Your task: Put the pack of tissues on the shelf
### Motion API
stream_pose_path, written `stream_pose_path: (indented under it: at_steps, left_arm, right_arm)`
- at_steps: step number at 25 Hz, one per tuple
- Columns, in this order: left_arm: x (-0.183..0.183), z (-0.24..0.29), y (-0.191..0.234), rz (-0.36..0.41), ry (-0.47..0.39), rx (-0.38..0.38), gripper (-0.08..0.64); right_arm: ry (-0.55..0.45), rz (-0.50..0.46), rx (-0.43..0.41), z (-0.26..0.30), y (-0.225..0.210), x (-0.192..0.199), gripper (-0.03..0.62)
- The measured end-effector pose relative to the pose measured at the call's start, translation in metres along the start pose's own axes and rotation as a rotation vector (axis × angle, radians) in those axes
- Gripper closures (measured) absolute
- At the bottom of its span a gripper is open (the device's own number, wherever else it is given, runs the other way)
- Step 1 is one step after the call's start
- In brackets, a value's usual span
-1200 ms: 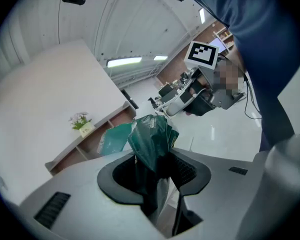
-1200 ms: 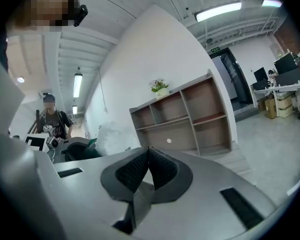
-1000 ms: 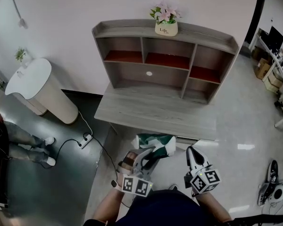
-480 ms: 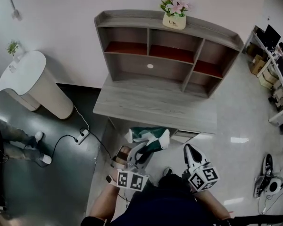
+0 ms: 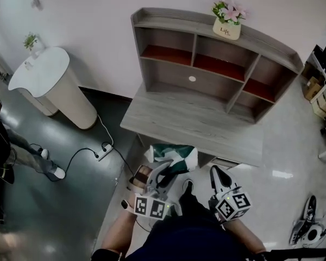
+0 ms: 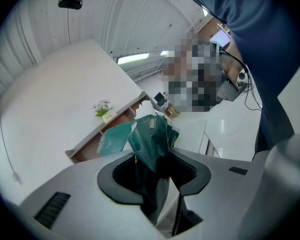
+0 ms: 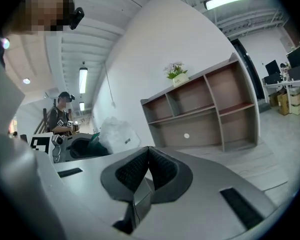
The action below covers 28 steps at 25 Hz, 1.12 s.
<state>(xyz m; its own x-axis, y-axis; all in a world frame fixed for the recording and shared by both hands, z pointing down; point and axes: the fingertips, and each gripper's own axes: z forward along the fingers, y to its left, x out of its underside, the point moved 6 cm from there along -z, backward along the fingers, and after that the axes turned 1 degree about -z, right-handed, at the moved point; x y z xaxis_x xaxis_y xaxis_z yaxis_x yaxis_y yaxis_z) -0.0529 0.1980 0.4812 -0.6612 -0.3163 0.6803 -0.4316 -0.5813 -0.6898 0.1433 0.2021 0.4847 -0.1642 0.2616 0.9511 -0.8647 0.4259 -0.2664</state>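
The pack of tissues (image 5: 171, 157), in dark green and white wrapping, hangs just in front of the desk's (image 5: 195, 125) near edge. My left gripper (image 5: 165, 171) is shut on it. In the left gripper view the crumpled green pack (image 6: 152, 139) sticks up from between the dark pads. My right gripper (image 5: 214, 172) is beside it on the right, shut and empty; its jaws meet in the right gripper view (image 7: 148, 152). The wooden shelf (image 5: 206, 69) stands on the desk's back, its compartments empty. The pack (image 7: 118, 133) also shows at the left of the right gripper view.
A pot of pink flowers (image 5: 227, 27) sits on top of the shelf. A white rounded stand (image 5: 51, 88) is left of the desk. A power strip and cable (image 5: 104, 148) lie on the floor. A person (image 5: 5, 151) stands at far left.
Both grippers have moved forward toward the desk, the left one carrying the pack. The desk and shelf now sit further right in the head view. Neither gripper's jaws changed.
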Motion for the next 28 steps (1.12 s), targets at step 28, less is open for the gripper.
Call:
stream_pose_path:
  at_steps: [28]
  left_arm:
    - [0.029, 0.131, 0.103, 0.024, 0.216, -0.114, 0.4]
  right_arm:
    - [0.027, 0.117, -0.208, 0.181, -0.105, -0.059, 0.581]
